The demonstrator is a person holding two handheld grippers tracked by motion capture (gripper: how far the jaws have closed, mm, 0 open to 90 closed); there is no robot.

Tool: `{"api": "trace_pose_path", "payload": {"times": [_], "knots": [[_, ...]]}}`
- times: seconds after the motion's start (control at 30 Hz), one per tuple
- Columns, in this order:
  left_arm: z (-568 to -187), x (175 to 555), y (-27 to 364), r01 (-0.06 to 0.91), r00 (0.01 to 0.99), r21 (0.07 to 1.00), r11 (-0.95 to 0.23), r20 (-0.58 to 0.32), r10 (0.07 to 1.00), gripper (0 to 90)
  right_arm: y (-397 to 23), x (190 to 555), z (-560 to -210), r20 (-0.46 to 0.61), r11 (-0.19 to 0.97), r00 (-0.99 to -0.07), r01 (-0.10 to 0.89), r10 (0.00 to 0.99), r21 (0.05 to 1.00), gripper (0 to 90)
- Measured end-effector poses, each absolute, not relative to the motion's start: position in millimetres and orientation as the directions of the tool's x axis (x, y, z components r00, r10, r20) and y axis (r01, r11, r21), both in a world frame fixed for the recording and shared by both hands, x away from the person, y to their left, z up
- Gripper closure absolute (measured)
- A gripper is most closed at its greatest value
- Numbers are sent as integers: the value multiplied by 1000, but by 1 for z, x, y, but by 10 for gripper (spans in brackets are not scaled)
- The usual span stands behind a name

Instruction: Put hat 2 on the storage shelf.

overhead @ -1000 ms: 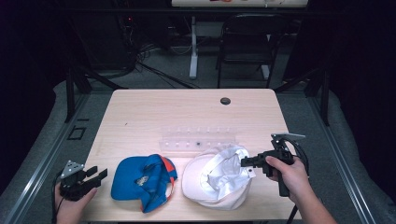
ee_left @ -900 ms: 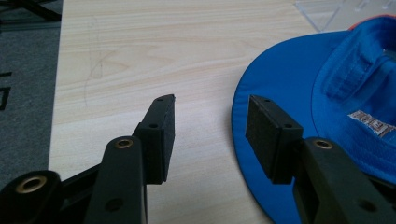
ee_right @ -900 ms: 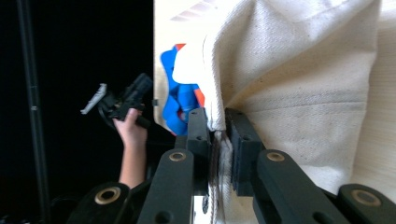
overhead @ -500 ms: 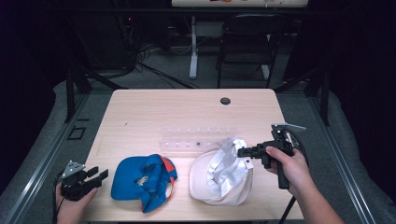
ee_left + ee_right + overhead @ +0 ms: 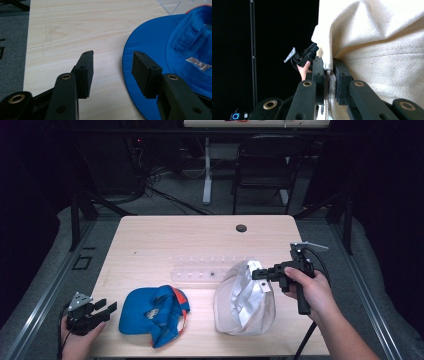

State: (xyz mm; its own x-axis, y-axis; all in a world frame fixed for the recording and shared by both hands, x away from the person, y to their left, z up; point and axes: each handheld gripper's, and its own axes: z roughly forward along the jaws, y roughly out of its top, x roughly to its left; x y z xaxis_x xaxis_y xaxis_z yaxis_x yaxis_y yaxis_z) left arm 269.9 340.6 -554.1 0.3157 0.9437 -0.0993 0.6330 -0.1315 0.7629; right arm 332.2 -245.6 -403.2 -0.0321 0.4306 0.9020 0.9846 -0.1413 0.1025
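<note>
A pale wooden table (image 5: 150,250) stood on grey floor in a dark room, a black chair (image 5: 262,165) beyond its far edge; the far half lay bare; a white hat (image 5: 245,297) lay near the front edge, right of the blue hat (image 5: 150,312); the right gripper (image 5: 261,274) pinched the white hat's fabric; the left gripper (image 5: 107,307), jaws parted, sat left of the blue hat.

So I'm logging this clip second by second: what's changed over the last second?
The right gripper, shut on the cream fabric hat, has pulled its edge up and toward the table's right side, so the hat now stands bunched. The open left gripper and the blue fabric hat with orange trim stayed put.
</note>
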Motion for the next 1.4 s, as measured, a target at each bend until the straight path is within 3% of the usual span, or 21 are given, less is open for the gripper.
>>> {"api": "trace_pose_path", "payload": {"times": [0.43, 0.67, 0.87, 1.4], "knots": [[-547, 267, 333, 610, 337, 781, -136, -100, 936, 521, -235, 336, -381, 917, -148, -41, 983, 396, 107, 814], [-536, 265, 320, 578, 382, 801, -157, -96, 919, 473, -234, 340, -368, 934, -156, -64, 980, 351, 126, 814], [-522, 265, 304, 561, 444, 804, -196, -93, 891, 465, -226, 351, -352, 951, -169, -100, 973, 294, 154, 813], [-471, 274, 239, 436, 619, 836, -335, -8, 786, 487, -177, 389, -322, 948, -139, -145, 972, 282, 190, 813]]}}
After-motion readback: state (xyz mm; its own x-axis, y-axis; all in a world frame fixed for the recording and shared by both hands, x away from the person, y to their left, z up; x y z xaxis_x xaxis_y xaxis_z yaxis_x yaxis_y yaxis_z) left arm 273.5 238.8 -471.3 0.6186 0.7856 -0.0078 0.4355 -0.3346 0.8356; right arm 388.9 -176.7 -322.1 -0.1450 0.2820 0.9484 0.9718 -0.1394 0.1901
